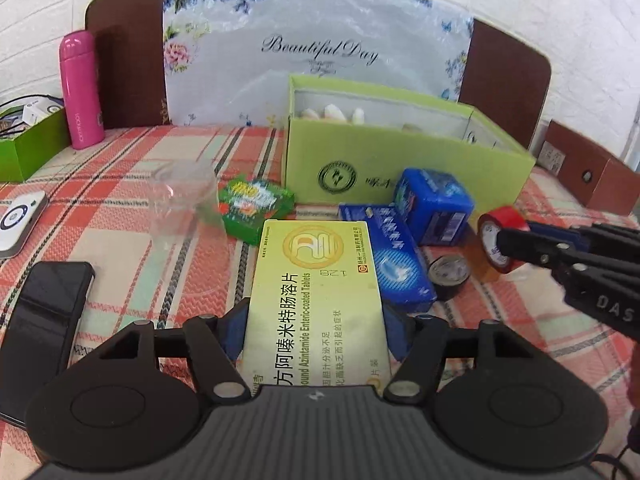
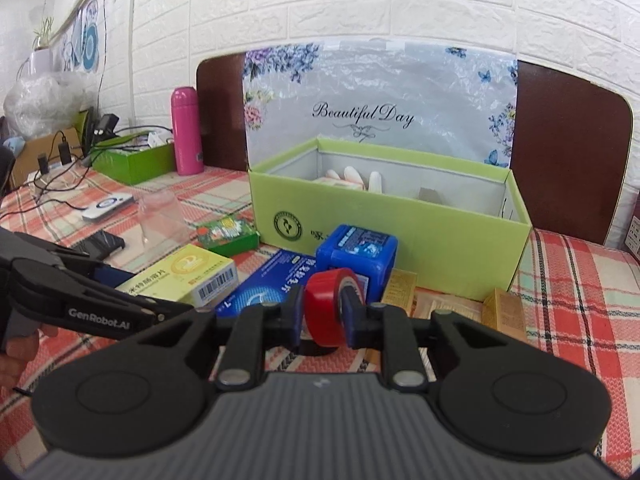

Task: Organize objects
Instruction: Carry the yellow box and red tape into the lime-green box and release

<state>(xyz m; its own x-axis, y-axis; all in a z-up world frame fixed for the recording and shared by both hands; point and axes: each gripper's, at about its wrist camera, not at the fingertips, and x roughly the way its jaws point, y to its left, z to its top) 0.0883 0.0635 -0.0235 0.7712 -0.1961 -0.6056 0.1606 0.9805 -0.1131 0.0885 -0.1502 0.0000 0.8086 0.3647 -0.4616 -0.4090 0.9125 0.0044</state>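
Observation:
My left gripper (image 1: 316, 332) is shut on a yellow tablet box (image 1: 316, 300), held over the checked tablecloth; the box also shows in the right wrist view (image 2: 188, 276). My right gripper (image 2: 320, 312) is shut on a red tape roll (image 2: 326, 308), seen from the left wrist at the right (image 1: 500, 236). An open green cardboard box (image 1: 400, 160) stands behind, holding white items; it also shows in the right wrist view (image 2: 400, 220). In front of it lie a blue square tub (image 1: 434, 204), a flat blue box (image 1: 388, 256), a black tape roll (image 1: 448, 276) and a green packet (image 1: 254, 204).
A clear plastic cup (image 1: 180, 204), a black phone (image 1: 44, 320), a white device (image 1: 18, 220), a pink flask (image 1: 80, 88) and a second green box (image 1: 28, 140) stand at the left. Small tan boxes (image 2: 504, 312) lie at the right. A floral board (image 1: 316, 52) leans against the wall.

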